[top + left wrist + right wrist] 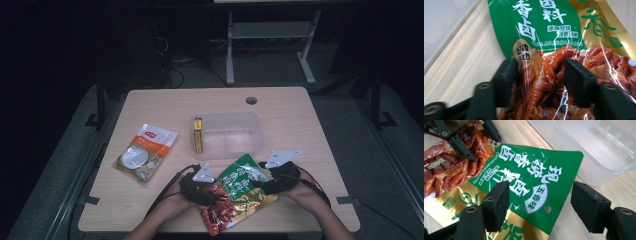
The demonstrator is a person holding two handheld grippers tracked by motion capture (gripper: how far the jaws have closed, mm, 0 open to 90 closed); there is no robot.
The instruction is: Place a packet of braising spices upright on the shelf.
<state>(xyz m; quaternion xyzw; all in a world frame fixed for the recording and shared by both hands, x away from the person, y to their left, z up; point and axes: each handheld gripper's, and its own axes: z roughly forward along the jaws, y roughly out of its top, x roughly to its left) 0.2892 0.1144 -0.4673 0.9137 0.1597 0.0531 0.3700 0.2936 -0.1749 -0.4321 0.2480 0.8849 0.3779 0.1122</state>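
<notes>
Wooden table (300, 130) with a clear tub (227, 132) and two food packs.

Clear plastic, the tub sits mid-table just beyond the green-and-gold snack pouch (237, 192), which lies at the near edge; a yellow packet (198, 135) stands at the tub's left wall, apparently inside. A white-and-orange pouch (145, 152) lies well apart, far left. The left gripper (540, 75) has its jaws set astride the snack pouch's red end, seemingly pinching it; the right gripper (540, 203) stands spread over the green end.
</notes>
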